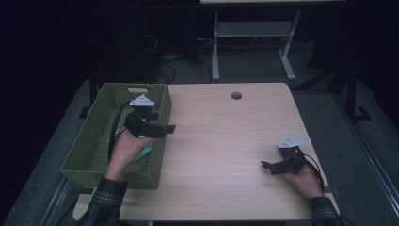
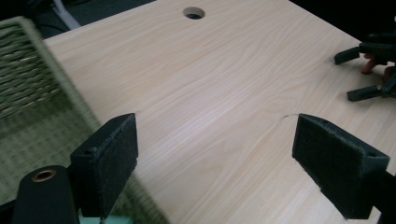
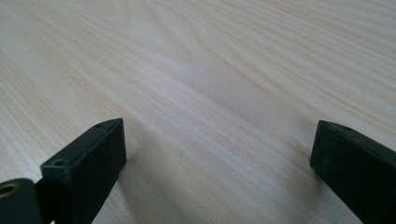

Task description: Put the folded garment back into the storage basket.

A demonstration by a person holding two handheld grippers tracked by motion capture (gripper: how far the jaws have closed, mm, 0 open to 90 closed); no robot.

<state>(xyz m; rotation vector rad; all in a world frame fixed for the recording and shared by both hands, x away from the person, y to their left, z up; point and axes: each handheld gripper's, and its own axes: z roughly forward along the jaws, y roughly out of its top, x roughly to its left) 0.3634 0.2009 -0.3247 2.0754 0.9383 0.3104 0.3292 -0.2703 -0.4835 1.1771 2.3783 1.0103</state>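
A green woven basket (image 1: 89, 141) stands on the left part of the light wooden table (image 1: 226, 141). My left gripper (image 1: 168, 129) hovers over the basket's right wall, jaws open and pointing right across the table. In the left gripper view its jaws (image 2: 219, 149) stand wide apart with nothing between them, the basket's wall (image 2: 28, 74) at the left. A pale green thing (image 1: 147, 150) lies in the basket under my left hand; I cannot tell what it is. My right gripper (image 1: 267, 165) rests low near the table's front right, open and empty (image 3: 215, 154). It shows far off as the right gripper (image 2: 369, 65).
A round cable hole (image 1: 236, 95) (image 2: 193, 12) sits near the table's far edge. Beyond the table are the legs of a white desk frame (image 1: 215, 52) and cables on a dark floor. Bare wood stretches between the two grippers.
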